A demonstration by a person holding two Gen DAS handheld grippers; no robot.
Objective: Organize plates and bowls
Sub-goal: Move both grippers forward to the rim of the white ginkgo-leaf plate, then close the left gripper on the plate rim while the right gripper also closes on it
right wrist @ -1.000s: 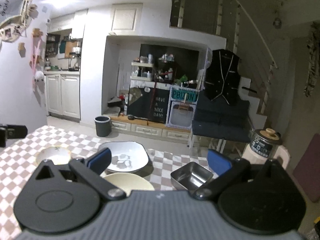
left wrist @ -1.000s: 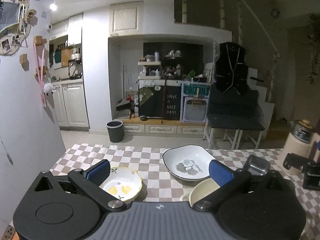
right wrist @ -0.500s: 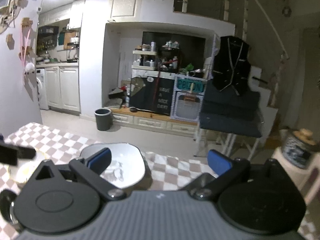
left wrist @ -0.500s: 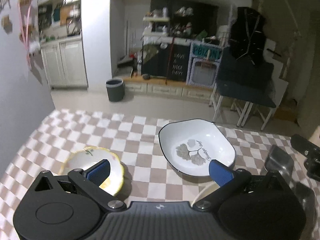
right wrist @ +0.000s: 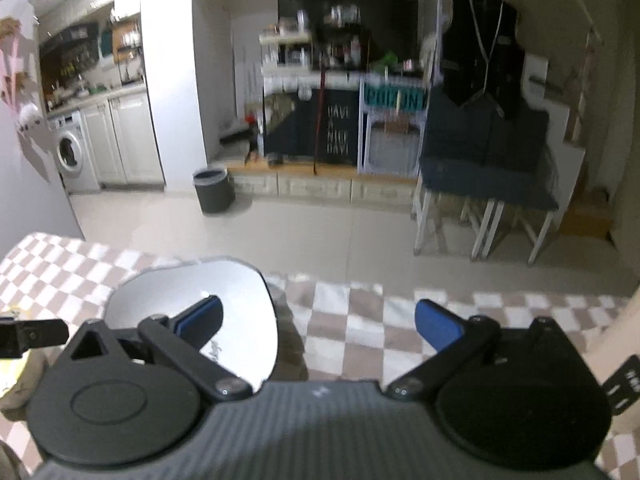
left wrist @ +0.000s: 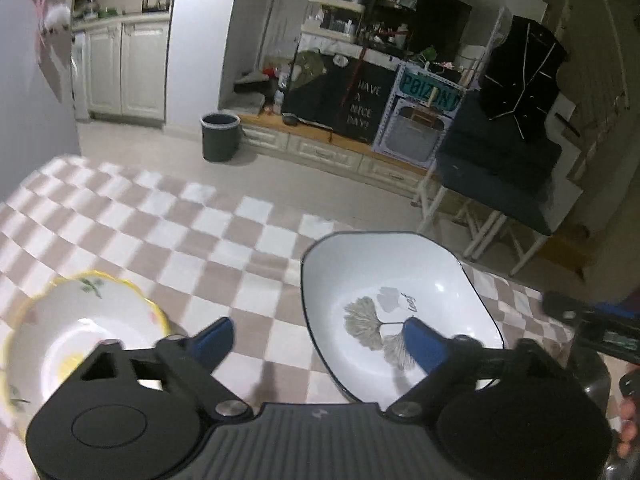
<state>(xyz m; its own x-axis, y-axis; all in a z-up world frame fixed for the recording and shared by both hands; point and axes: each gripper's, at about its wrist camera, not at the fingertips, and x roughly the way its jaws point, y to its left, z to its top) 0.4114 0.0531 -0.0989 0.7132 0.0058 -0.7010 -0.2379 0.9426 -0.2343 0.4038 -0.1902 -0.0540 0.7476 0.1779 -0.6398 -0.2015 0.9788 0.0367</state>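
Note:
A white dark-rimmed bowl with a leaf print lies on the checkered table, under my left gripper's right finger. A yellow-rimmed flowered bowl lies at the left. My left gripper is open and empty above the table between the two bowls. My right gripper is open and empty; the white bowl shows behind its left finger. The other gripper's tip shows at the left edge of the right wrist view.
The checkered tablecloth ends at a far edge over a tiled floor. A dark metal container and the other gripper are at the right. A grey bin and a blue-cushioned chair stand beyond.
Both grippers have moved forward and tilted down over the table. The white bowl is nearer in both views. The cream bowl and metal tray have dropped out of the right wrist view.

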